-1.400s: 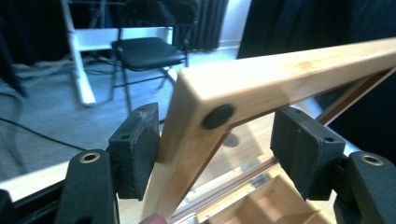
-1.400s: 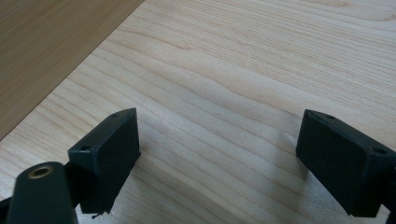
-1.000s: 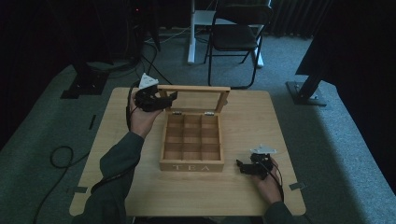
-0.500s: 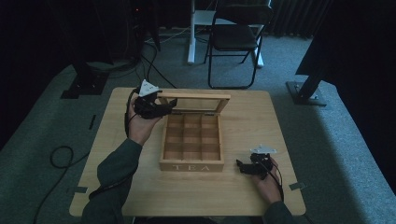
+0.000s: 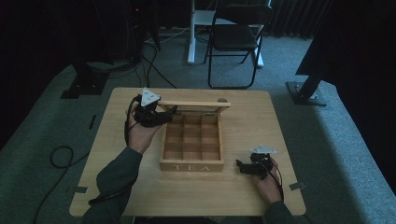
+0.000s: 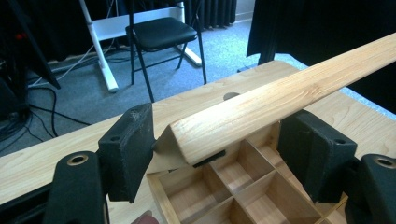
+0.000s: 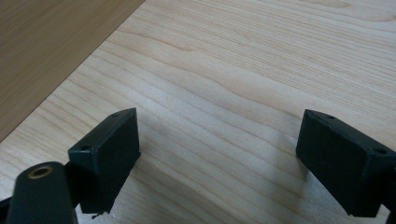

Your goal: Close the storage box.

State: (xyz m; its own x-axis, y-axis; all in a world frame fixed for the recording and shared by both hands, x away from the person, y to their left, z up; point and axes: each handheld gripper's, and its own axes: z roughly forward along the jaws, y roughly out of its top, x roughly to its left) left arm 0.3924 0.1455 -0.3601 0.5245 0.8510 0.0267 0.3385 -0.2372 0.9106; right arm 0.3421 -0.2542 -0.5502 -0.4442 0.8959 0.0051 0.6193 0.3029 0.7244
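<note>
Closing the hinged lid point(image 5: 194, 103) of the wooden tea box point(image 5: 191, 161), judging by the lid standing roughly half raised over the compartments. Box sitting mid-table point(image 5: 116, 186), "TEA" face toward the person, nine compartments looking empty.

Left gripper point(image 5: 164, 113) working at the lid's left corner: in the left gripper view, jaws spread wide on either side of the lid edge point(image 6: 280, 100), pads not pressing the wood. Straddling, not clamping. Lid apparently resting against the gripper rather than being pinched.

Right gripper point(image 5: 243, 167) idling on the table just right of the box's front corner, jaws wide apart over bare wood point(image 7: 219, 93), holding nothing.

Next move, as judged: guiding the lid down along its hinge arc, keeping the jaws from getting trapped between lid and box rim.
</note>
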